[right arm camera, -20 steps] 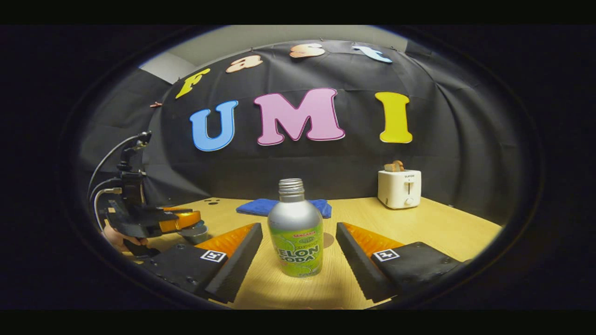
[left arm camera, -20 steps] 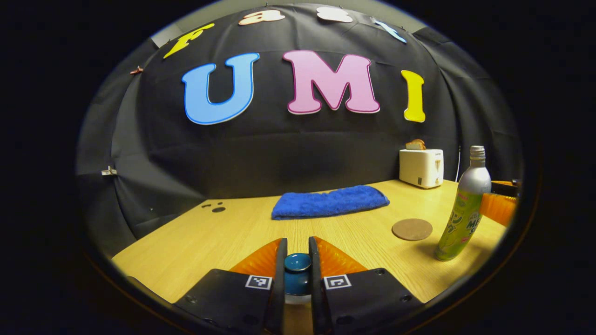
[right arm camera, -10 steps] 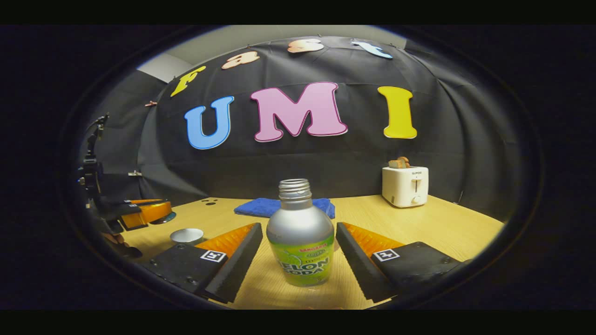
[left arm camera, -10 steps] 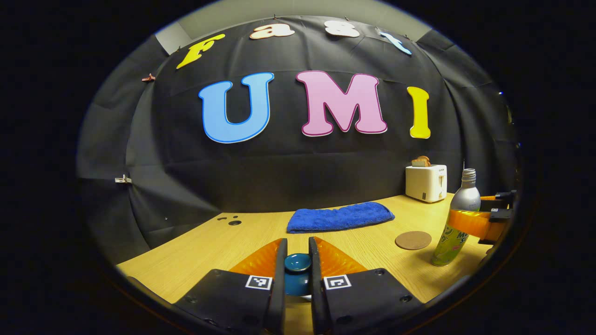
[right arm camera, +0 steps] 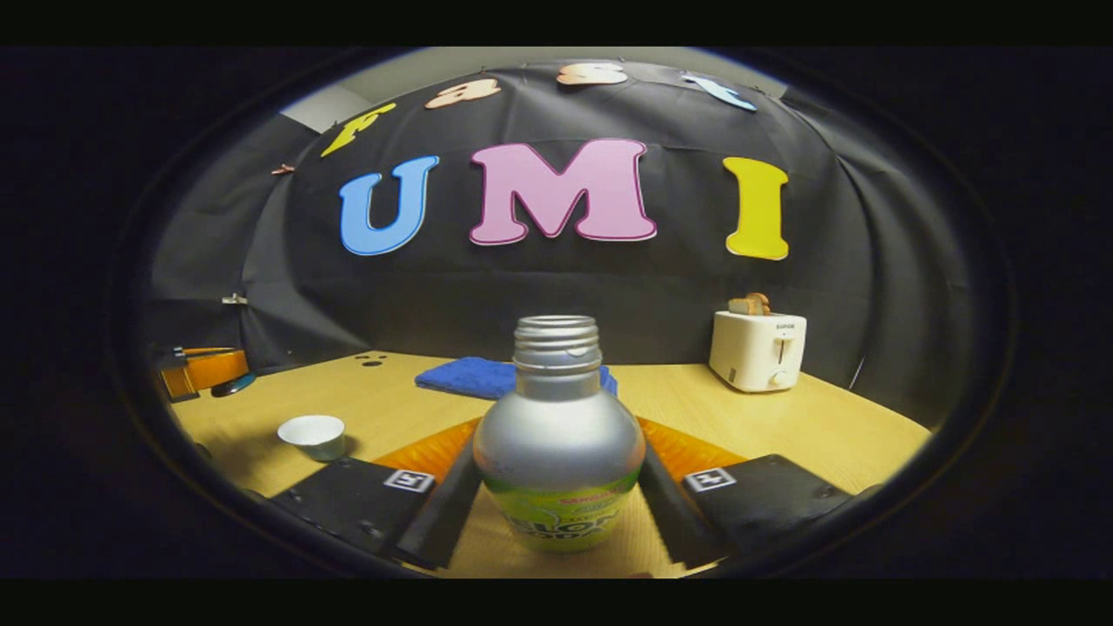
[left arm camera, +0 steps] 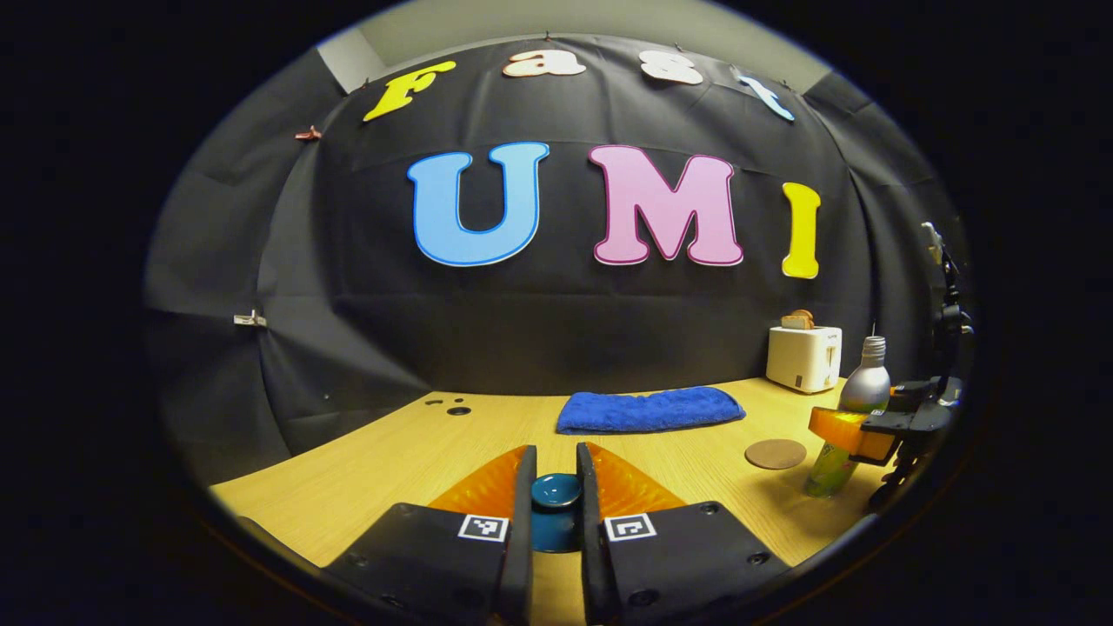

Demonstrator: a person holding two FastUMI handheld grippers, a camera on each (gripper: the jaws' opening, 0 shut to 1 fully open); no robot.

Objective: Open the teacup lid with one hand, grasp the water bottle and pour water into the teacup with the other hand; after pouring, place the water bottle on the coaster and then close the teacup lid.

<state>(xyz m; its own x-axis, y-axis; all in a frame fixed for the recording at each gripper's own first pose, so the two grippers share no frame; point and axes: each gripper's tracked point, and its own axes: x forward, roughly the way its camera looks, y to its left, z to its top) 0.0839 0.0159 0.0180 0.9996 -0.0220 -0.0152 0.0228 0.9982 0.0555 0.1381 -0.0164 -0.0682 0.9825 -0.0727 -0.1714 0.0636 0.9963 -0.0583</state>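
Right claw [right arm camera: 556, 513] clamped on upright water bottle [right arm camera: 556, 452]; open teacup [right arm camera: 313, 435] stands left of the bottle; left claw [left arm camera: 554, 513] grips lid [left arm camera: 556, 491]

The left gripper [left arm camera: 555, 496], clamped on the teacup lid [left arm camera: 556, 491], is lifting it off and carrying it away to the side, so the teacup [right arm camera: 313, 435] is now standing uncovered on the table [right arm camera: 835, 426], well apart from the lid. Meanwhile the right gripper [right arm camera: 556, 487] is closing in around the water bottle [right arm camera: 556, 443]: its fingers, wide apart a second ago, are now touching the bottle's sides, and the bottle is looming larger in the right gripper view.
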